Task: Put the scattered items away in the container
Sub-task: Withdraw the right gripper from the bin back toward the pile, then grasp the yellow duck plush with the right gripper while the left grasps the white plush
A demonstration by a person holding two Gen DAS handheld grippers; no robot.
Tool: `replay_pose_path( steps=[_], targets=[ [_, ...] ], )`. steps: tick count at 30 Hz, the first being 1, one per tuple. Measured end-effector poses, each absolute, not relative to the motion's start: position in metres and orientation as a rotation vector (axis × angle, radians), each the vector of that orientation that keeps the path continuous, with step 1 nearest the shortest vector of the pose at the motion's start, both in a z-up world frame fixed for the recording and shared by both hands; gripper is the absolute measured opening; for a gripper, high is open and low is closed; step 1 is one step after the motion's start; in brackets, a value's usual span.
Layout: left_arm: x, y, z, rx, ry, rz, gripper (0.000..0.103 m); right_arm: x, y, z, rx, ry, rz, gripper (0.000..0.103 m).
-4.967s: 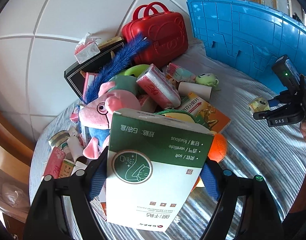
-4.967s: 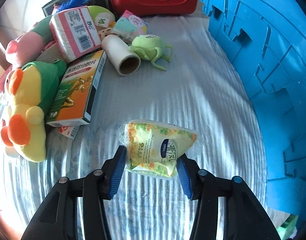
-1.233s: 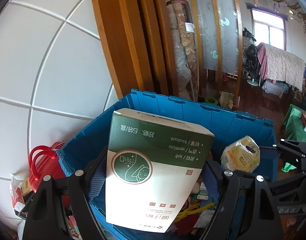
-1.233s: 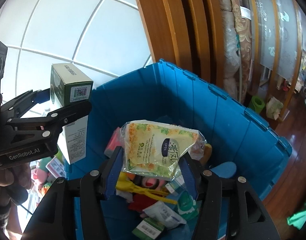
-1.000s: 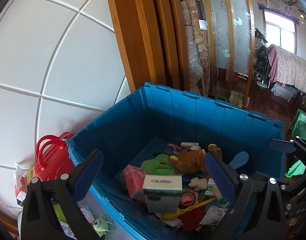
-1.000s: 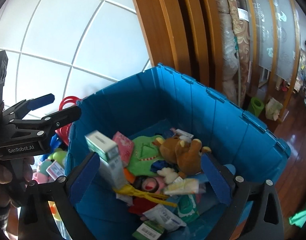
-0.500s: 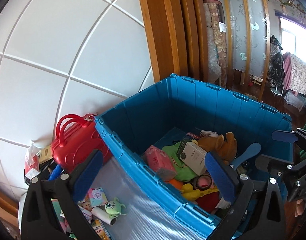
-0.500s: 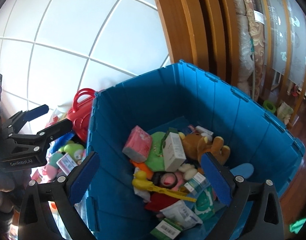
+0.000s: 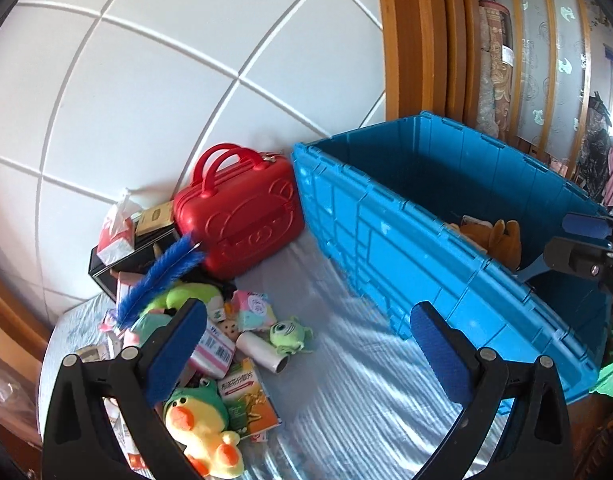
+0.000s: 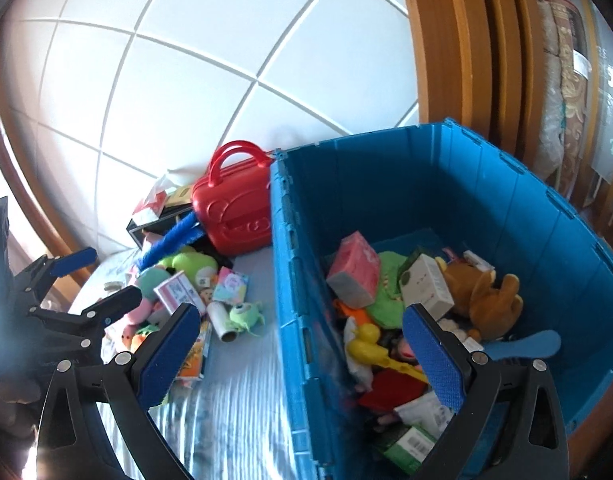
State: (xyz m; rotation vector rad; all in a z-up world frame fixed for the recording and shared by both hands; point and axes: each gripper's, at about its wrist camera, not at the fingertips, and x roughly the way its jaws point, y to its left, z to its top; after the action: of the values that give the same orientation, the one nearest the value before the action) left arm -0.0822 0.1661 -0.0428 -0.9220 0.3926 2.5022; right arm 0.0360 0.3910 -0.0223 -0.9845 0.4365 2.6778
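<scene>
The blue crate point(image 9: 406, 240) stands at the right of the table; in the right wrist view the crate point(image 10: 526, 208) holds a pink pack, a green-and-white box point(image 10: 424, 286), a brown teddy point(image 10: 482, 300) and several other items. Scattered items lie left of it: a yellow duck plush point(image 9: 202, 436), an orange-green box point(image 9: 246, 400), a cardboard roll point(image 9: 262, 350), a small green plush point(image 9: 288, 334). My left gripper point(image 9: 306, 354) is open and empty above the table. My right gripper point(image 10: 302, 358) is open and empty above the crate's near wall.
A red toy suitcase point(image 9: 238, 216) stands against the white panelled wall beside the crate. A blue feather point(image 9: 158, 276), a black box with a tissue pack point(image 9: 114, 236) and more plush toys crowd the table's left side. Striped cloth point(image 9: 366, 392) lies in front of the crate.
Both grippers opened and dropped the green-and-white box and the yellow packet into the crate. Both have since swung left, back towards the scattered items.
</scene>
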Motion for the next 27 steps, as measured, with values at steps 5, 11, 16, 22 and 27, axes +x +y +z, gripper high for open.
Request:
replay_pose_path(
  steps=[5,11,16,22,27],
  targets=[
    [-0.079,0.104,-0.059,-0.99,0.387,2.575,0.103,0.016,0.352,-0.028,-1.033,0.417,2.706,0.103],
    [-0.08,0.029,-0.087,-1.097,0.364,2.643,0.103,-0.008,0.305,-0.042,-1.103,0.379,2.735,0.102],
    [-0.083,-0.022,-0.115,-1.201,0.352,2.674,0.103,-0.029,0.269,-0.059,-1.173,0.345,2.749,0.103],
    [-0.084,-0.068,-0.155,-1.319,0.338,2.658,0.103,-0.054,0.23,-0.086,-1.266,0.302,2.751,0.102],
    [-0.086,-0.095,-0.193,-1.419,0.321,2.625,0.103,-0.076,0.2,-0.116,-1.357,0.274,2.741,0.103]
  ],
)
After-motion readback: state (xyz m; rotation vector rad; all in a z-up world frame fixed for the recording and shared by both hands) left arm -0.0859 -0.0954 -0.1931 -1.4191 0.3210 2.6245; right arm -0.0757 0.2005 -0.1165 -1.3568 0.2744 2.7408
